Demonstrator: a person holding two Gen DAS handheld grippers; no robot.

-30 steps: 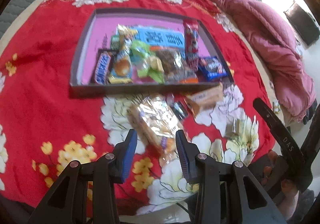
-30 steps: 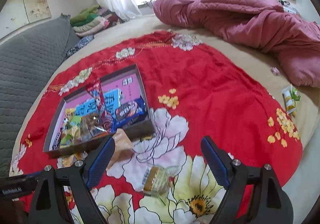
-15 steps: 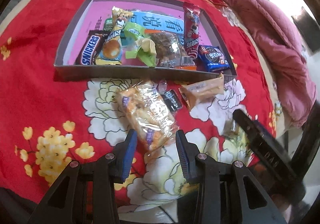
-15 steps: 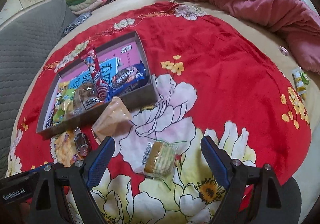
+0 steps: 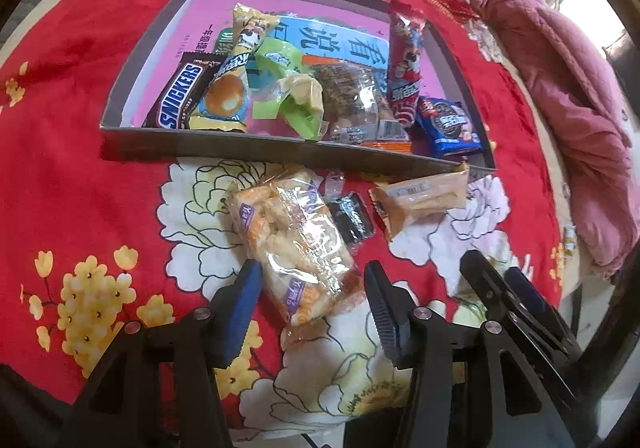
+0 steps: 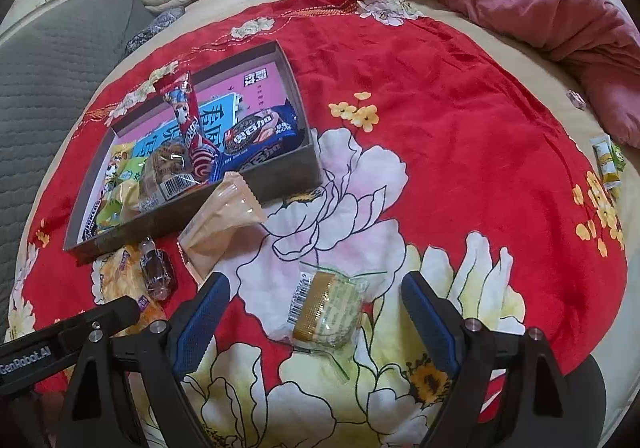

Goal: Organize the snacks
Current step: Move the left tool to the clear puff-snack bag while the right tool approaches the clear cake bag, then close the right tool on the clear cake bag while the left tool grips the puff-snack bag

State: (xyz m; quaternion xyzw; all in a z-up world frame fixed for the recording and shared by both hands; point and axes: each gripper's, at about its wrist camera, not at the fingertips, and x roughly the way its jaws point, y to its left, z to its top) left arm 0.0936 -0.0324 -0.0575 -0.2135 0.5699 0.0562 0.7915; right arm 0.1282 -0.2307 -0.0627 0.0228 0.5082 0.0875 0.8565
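The left gripper (image 5: 310, 298) is held low over the red floral bedspread (image 5: 80, 175), jaws parted either side of the near end of a clear bag of puffed snacks (image 5: 290, 244); no grip is evident. The right gripper (image 6: 316, 322) is likewise spread wide, astride a small wrapped cake (image 6: 326, 308) without contact. Four snacks lie loose beside the shallow box (image 5: 256, 145): the bag, the cake, a dark wrapped candy (image 5: 354, 215) and a tan packet (image 5: 422, 199). Inside the box, a Snickers bar (image 5: 178, 95) is legible; the remaining overlapping packets cannot be reliably counted.
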